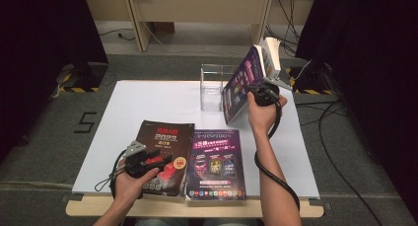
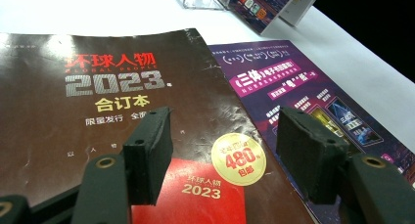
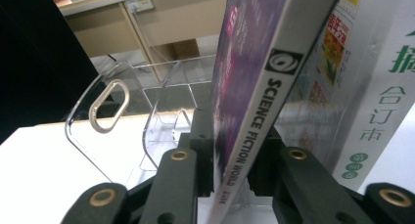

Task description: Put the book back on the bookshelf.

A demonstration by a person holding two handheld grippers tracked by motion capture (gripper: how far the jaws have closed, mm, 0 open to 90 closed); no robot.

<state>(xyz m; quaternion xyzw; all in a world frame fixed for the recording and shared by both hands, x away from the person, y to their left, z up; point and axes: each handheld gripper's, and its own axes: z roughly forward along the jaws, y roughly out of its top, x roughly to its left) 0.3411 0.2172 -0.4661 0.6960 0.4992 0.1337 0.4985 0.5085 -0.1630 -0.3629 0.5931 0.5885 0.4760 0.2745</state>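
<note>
Nearest the camera: left gripper [image 1: 156, 159], jaws spread, nothing between them, hovering over the brown magazine [image 1: 162, 154] that lies flat on the desk [image 1: 148, 100]. In the left gripper view the cover sits just under and ahead of the pads [image 2: 151, 150]; the purple booklet [image 2: 303, 97] lies flat just to that gripper's right, edge to edge with the magazine.

Right gripper [image 3: 232, 170] is pinching the purple book [image 3: 254, 87] by its spine, pads pressed on both covers near the lower end. Book is held off the desk, long axis running up and away from the gripper, tilted, top leaning away from the person. In the high view the book [image 1: 241, 83] hangs just right of the clear rack [image 1: 212, 85], bottom corner near the rack's right side.

Key relation: the rack's slots [image 3: 161, 121] are left of and beyond the right gripper, so I'd judge the book must go left and stand upright before dropping in. Right hand is far nearer the rack; left is well apart from it.

Right forearm extended forward, wrist cocked up, hand [image 1: 263, 112] wrapped on the handle. White books [image 3: 372, 87] stand just beyond the held one.
</note>
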